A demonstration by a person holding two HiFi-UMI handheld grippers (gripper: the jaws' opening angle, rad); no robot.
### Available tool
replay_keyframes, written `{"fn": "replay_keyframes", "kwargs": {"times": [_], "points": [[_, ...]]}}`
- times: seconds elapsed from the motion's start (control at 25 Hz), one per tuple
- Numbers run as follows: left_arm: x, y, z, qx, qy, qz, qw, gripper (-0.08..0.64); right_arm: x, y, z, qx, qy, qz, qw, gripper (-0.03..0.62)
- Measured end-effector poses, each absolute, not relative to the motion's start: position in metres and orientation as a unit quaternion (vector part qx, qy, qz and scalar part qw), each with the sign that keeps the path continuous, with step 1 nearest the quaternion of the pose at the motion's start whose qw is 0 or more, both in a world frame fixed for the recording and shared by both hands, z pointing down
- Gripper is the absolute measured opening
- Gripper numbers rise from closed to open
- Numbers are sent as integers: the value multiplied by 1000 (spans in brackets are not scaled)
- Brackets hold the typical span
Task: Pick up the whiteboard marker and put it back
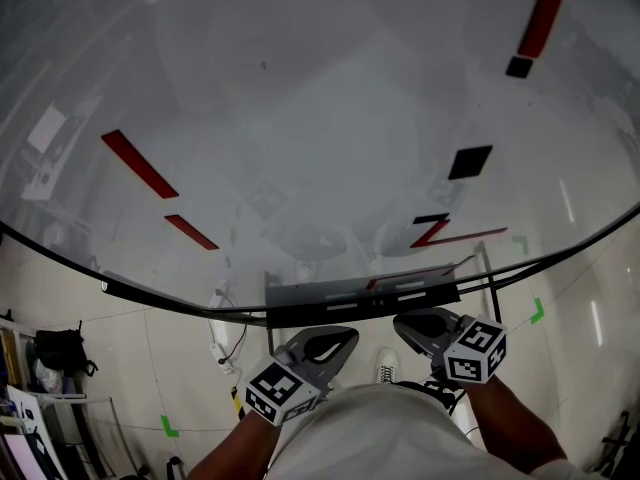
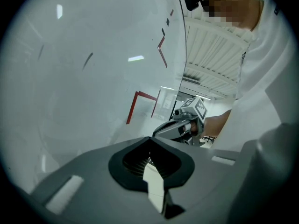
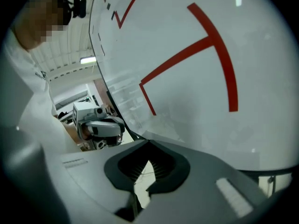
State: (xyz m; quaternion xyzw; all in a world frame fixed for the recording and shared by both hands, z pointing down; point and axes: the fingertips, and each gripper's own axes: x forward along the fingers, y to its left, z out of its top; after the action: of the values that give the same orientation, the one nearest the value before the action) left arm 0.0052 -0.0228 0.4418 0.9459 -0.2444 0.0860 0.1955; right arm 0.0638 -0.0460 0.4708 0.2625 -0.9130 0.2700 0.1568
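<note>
A large whiteboard (image 1: pixel 320 118) with red strokes fills the head view. Under its lower edge runs a grey tray (image 1: pixel 300 303) carrying small white and red shapes (image 1: pixel 372 286); I cannot tell whether any is the marker. My left gripper (image 1: pixel 335 340) and right gripper (image 1: pixel 415 326) hang close to my body just below the tray, both pointing at it. The left gripper (image 2: pixel 150 139) has its jaws shut with nothing held; the right gripper (image 2: pixel 184 125) shows beyond it. The right gripper (image 3: pixel 148 143) is shut and empty too, with the left gripper (image 3: pixel 100 127) beside it.
Two black squares (image 1: pixel 470 161) (image 1: pixel 519 66) stick to the board. Below, on the floor, are green tape marks (image 1: pixel 170 426), a black bag (image 1: pixel 60 348) at the left, a white cable (image 1: pixel 220 348) and my shoe (image 1: pixel 387 366).
</note>
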Motion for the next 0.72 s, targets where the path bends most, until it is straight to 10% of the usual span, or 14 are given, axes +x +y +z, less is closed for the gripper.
{"fn": "replay_keyframes", "kwargs": {"times": [0.72], "points": [[-22,2,441,950,-223,76,205,17,47,-1,426,334,-913,212,103,2]]}}
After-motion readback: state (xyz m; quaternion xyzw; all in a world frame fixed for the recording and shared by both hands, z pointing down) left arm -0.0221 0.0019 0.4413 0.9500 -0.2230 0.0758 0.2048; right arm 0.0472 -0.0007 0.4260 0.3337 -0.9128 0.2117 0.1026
